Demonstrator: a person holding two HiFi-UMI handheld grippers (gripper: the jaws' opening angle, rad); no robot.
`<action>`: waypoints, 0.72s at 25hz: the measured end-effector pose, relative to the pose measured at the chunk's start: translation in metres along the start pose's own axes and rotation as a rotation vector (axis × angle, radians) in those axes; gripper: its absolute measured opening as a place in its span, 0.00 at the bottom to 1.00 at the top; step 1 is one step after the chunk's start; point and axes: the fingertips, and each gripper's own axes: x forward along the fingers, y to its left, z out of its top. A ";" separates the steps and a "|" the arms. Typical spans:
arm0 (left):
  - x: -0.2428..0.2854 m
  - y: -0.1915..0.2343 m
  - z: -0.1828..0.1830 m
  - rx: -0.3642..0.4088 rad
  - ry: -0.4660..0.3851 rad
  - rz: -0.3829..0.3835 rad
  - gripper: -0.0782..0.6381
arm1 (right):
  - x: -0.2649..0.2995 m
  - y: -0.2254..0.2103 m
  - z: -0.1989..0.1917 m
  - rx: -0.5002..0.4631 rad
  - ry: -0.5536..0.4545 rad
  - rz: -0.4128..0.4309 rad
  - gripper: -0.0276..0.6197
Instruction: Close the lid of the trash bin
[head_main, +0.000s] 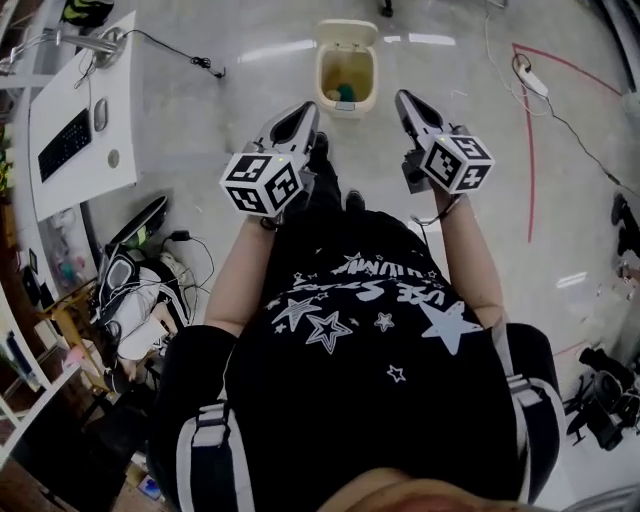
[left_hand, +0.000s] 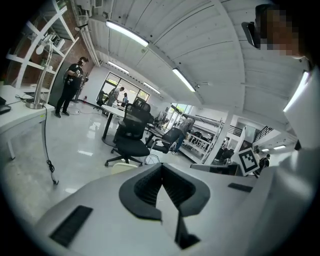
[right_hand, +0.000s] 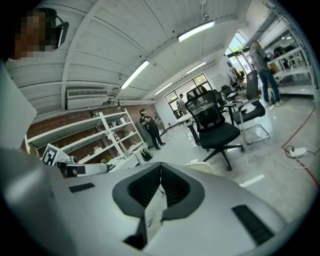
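A cream trash bin (head_main: 346, 82) stands on the floor ahead of me, its lid (head_main: 347, 32) tipped up and back, with rubbish showing inside. My left gripper (head_main: 299, 115) hovers just short of the bin's left side, jaws pressed together and holding nothing. My right gripper (head_main: 404, 100) hangs to the bin's right, also shut and empty. In the left gripper view the shut gripper (left_hand: 161, 170) points over a sliver of the cream bin (left_hand: 122, 167). In the right gripper view the shut gripper (right_hand: 160, 170) has the bin's edge (right_hand: 200, 167) just to its right.
A white desk (head_main: 110, 110) with a keyboard (head_main: 65, 143) stands at the left, with cables and bags on the floor below it. A power strip (head_main: 530, 78) and red floor tape (head_main: 530, 150) lie at the right. Office chairs (left_hand: 131, 135) and people (left_hand: 70, 87) are farther off.
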 end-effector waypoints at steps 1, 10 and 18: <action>0.009 0.007 0.002 -0.004 0.010 -0.006 0.13 | 0.006 -0.005 0.004 0.002 -0.001 -0.012 0.05; 0.095 0.061 0.025 -0.022 0.083 -0.078 0.13 | 0.082 -0.051 0.026 0.052 0.028 -0.114 0.05; 0.153 0.116 0.047 -0.031 0.155 -0.121 0.13 | 0.150 -0.070 0.050 0.076 0.048 -0.195 0.05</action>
